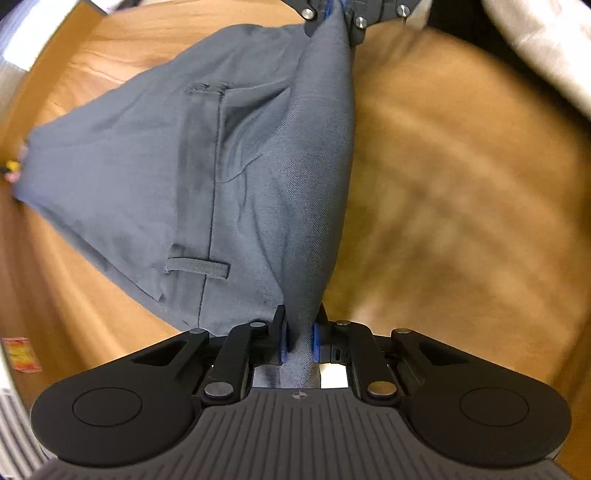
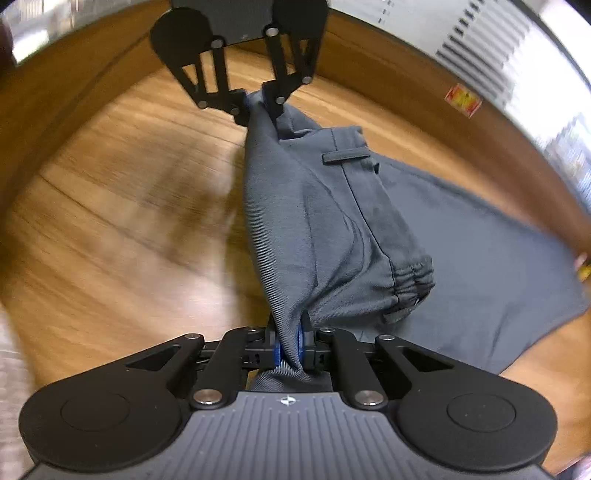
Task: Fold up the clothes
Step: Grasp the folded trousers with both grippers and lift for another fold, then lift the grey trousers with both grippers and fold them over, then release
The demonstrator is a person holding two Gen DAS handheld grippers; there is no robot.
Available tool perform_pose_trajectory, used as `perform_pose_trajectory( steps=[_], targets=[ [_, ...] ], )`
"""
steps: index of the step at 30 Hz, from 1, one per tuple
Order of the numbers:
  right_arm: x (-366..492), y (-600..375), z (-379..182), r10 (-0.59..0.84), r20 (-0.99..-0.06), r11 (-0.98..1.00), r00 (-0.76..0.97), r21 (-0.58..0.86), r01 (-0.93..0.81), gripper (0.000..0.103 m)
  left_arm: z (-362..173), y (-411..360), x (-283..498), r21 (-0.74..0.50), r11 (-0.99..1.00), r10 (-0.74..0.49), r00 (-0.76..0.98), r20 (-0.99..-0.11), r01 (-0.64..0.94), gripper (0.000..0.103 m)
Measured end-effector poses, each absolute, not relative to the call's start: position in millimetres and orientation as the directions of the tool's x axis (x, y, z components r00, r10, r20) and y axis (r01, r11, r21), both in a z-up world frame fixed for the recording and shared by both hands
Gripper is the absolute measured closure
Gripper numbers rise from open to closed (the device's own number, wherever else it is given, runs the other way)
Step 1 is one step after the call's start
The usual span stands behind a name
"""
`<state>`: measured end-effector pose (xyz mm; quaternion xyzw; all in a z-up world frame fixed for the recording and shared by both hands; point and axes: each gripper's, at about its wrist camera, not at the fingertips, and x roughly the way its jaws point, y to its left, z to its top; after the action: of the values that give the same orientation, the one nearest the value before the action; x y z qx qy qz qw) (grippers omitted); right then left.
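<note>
Left gripper (image 1: pixel 299 341), foreground, clamped on a bunched edge of the grey trousers (image 1: pixel 207 177); the right gripper (image 1: pixel 338 16), at the far end of the taut fold, pinches the same edge. Between them the waistband with its belt loop (image 1: pixel 197 267) hangs off the wooden table (image 1: pixel 461 184), while the trouser legs trail onto it. A red-and-yellow packet (image 2: pixel 463 99) lies near the table's far edge.

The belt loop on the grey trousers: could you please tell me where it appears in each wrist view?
Left wrist view: the belt loop lies lower left of centre, just above the left gripper.
Right wrist view: the belt loop sits upper right of centre, near the left gripper.
Shared landmark: the vertical seam crossing the loop on the grey trousers.
</note>
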<state>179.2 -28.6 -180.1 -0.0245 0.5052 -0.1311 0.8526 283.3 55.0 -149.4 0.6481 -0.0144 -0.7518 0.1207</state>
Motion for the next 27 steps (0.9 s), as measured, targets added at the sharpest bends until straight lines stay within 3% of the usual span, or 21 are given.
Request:
perform_pose_trajectory(
  steps=[4, 15, 22, 27],
  targets=[
    [160.0, -40.1, -154.4, -0.117, -0.867, 0.969, 0.485, 0.008, 0.248, 0.095, -126.6, 33.1, 277.9, 0.074, -0.974, -0.108, -0.156, -0.982, 0.213, 0.089],
    [138.8, -145.2, -121.4, 0.025, -0.855, 0.93, 0.518, 0.21, 0.302, 0.095, -93.1, -101.3, 280.5, -0.168, -0.875, 0.076, -0.214, -0.974, 0.453, 0.089],
    [125.7, -232.2, -132.2, 0.178, -0.824, 0.87, 0.538, 0.387, 0.306, 0.095, -102.8, -162.5, 300.2, -0.183, -0.723, -0.04, -0.304, -0.952, 0.666, 0.089],
    [126.6, -254.4, -136.4, 0.363, -0.741, 0.797, 0.566, 0.561, 0.223, 0.095, -104.5, -151.4, 307.5, -0.307, -0.731, 0.153, -0.293, -0.944, 0.609, 0.091]
  ],
)
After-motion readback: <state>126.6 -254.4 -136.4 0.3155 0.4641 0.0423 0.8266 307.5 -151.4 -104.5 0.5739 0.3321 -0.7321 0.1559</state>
